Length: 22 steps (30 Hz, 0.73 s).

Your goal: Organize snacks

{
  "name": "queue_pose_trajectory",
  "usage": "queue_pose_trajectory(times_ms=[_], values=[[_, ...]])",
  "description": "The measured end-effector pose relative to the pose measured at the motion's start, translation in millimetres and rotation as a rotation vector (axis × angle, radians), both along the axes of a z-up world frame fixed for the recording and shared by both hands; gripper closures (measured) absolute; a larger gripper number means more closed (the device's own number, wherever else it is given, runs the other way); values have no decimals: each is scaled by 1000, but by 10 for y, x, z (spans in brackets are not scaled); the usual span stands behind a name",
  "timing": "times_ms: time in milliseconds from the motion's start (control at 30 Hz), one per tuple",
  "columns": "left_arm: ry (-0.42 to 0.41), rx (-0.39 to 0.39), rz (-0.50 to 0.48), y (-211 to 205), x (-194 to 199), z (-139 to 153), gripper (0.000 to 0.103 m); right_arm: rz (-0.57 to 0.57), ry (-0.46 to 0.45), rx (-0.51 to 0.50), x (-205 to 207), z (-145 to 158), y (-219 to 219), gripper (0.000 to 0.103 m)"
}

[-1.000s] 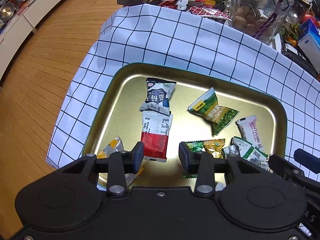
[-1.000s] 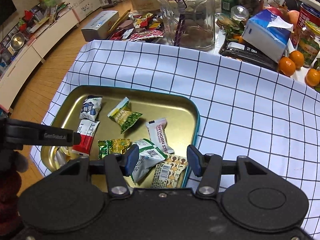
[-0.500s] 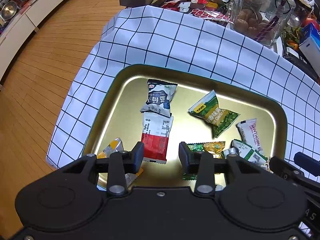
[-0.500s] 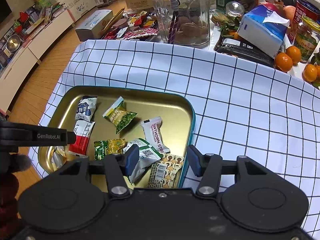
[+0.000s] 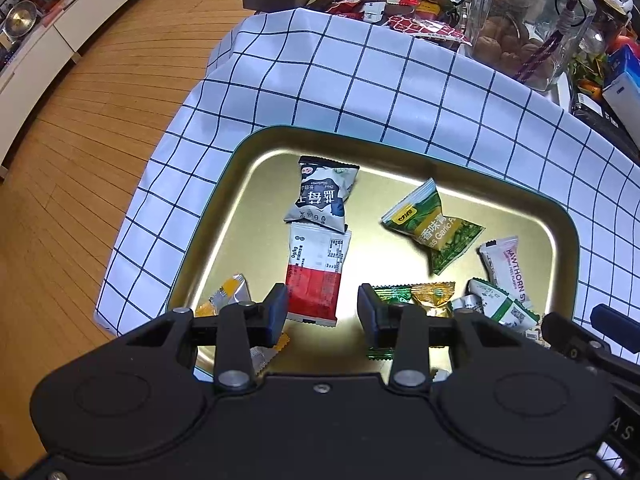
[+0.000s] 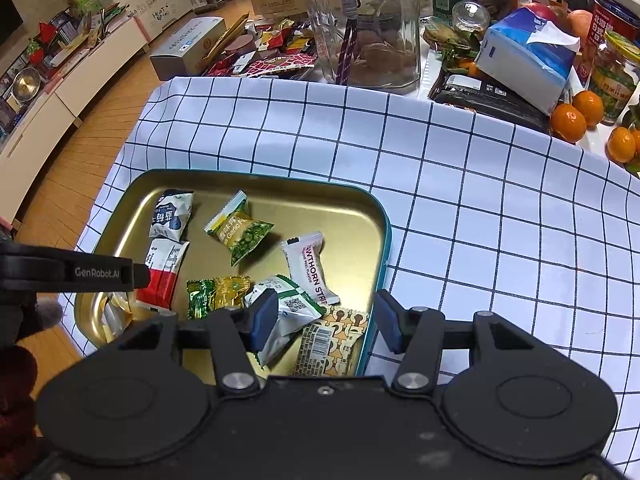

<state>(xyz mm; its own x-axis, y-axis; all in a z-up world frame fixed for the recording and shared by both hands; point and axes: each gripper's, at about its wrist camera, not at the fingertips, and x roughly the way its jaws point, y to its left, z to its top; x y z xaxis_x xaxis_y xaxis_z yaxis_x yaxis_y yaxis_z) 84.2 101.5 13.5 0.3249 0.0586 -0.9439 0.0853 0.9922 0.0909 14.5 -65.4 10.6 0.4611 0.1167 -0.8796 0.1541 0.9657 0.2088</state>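
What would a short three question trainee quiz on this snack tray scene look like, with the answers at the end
1. True or false: the left gripper is clamped on the red and white packet.
2. Which packet lies nearest the tray's right wall in the right wrist view? A) hawthorn strip packet B) dark blue and white packet C) green garlic pea packet
3. Fill in: the tray sits on a ____ cloth.

Key
1. False: its jaws stand open above the tray, with nothing between them.
2. A
3. Checked, white with dark lines.
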Motion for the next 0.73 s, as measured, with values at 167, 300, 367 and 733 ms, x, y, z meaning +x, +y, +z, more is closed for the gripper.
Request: queue_pose_trajectory(times_ms=[167,300,367,733], values=[[-2,0,0,0,-3,2,55,0,0,1,3,-1,2,47],[-1,1,-2,3,0,-1,55,1,2,0,7,-12,7,47],[-1,0,-2,3,-2,1,55,4,5,1,14,-24,7,47],[-20,14,0,3,-8,17,55,4,7,3,24,-32,8,47]])
